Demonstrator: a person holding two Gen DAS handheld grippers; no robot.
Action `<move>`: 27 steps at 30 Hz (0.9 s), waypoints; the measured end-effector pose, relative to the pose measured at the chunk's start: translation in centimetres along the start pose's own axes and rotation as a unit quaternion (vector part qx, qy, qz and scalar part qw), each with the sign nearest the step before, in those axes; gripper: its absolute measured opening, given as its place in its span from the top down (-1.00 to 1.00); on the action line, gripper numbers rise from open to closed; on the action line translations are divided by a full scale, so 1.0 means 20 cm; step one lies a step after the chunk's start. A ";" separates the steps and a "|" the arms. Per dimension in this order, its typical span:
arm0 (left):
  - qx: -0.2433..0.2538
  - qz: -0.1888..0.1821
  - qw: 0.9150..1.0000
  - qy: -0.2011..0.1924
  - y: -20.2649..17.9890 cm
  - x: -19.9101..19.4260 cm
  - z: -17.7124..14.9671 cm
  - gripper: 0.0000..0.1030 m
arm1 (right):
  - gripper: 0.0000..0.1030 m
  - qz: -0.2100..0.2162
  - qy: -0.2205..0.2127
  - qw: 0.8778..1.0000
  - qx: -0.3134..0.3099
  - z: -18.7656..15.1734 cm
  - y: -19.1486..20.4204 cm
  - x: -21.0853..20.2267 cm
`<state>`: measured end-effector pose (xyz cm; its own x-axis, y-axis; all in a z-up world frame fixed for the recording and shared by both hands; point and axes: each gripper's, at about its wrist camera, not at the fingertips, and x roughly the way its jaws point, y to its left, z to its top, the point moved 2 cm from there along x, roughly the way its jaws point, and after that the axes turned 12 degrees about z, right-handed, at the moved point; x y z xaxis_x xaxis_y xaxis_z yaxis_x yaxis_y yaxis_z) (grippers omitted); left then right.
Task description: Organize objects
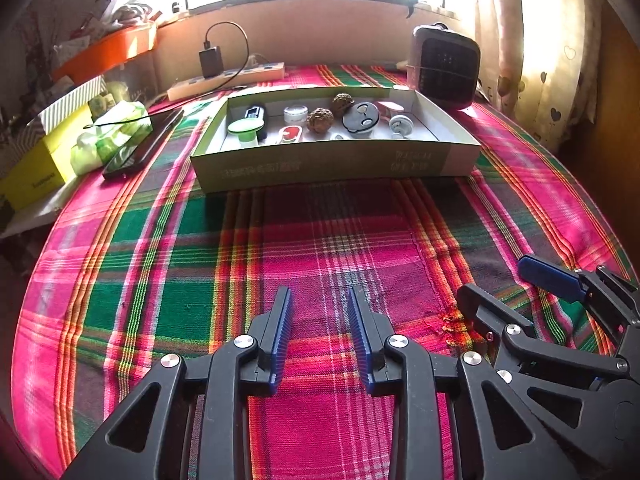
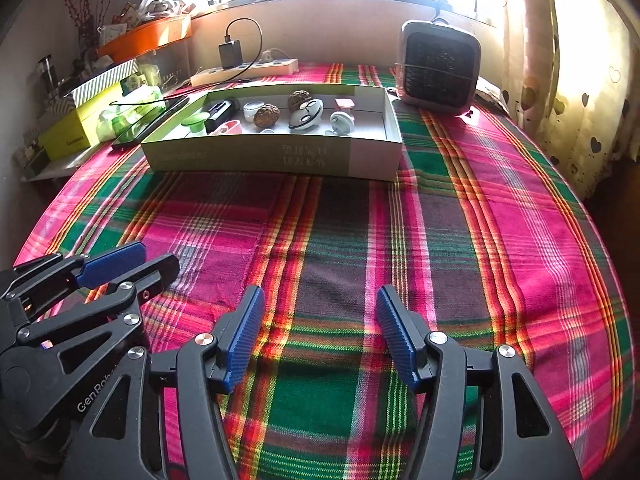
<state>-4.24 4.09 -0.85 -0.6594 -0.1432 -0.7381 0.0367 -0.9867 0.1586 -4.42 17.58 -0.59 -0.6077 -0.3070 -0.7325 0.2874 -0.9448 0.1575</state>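
A shallow cardboard box (image 1: 328, 162) (image 2: 256, 156) lies at the far side of the plaid-covered table. It holds several small items: two brown walnuts (image 1: 320, 120) (image 2: 266, 115), a green-topped piece (image 1: 245, 127), a round grey gadget (image 1: 361, 118) (image 2: 306, 115), a white jar (image 1: 296, 113) and a red-and-white piece (image 1: 290, 134). My left gripper (image 1: 320, 304) hovers open over bare cloth near the front, nothing between its fingers. My right gripper (image 2: 320, 304) is open wide beside it, also empty; it shows at the right edge of the left wrist view (image 1: 516, 280).
A small heater (image 1: 446, 66) (image 2: 438, 66) stands right of the box. Behind are a power strip with a charger (image 1: 224, 76) (image 2: 244, 66). At the left lie a black phone (image 1: 140, 146), green packets (image 1: 110, 136), a yellow box (image 1: 34, 170) and an orange tray (image 1: 108, 50).
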 end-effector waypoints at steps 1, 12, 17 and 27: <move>-0.003 0.001 1.000 -0.002 0.00 0.00 0.00 0.47 | -0.16 0.001 -0.002 1.000 0.003 -0.01 -0.01 -0.01; -0.010 -0.003 1.000 -0.015 -0.01 -0.04 -0.05 0.36 | -0.18 -0.012 -0.020 1.000 0.008 -0.04 -0.02 -0.04; -0.009 -0.001 1.000 -0.018 -0.01 -0.05 -0.06 0.35 | -0.18 -0.013 -0.023 1.000 0.009 -0.05 -0.02 -0.04; -0.010 -0.001 1.000 -0.019 -0.01 -0.05 -0.06 0.35 | -0.19 -0.013 -0.024 1.000 0.010 -0.05 -0.02 -0.04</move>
<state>-2.65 4.39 -0.95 -0.6868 -0.1377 -0.7137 0.0498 -0.9885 0.1427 -3.29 18.37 -0.68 -0.6503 -0.2874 -0.7032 0.2569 -0.9543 0.1524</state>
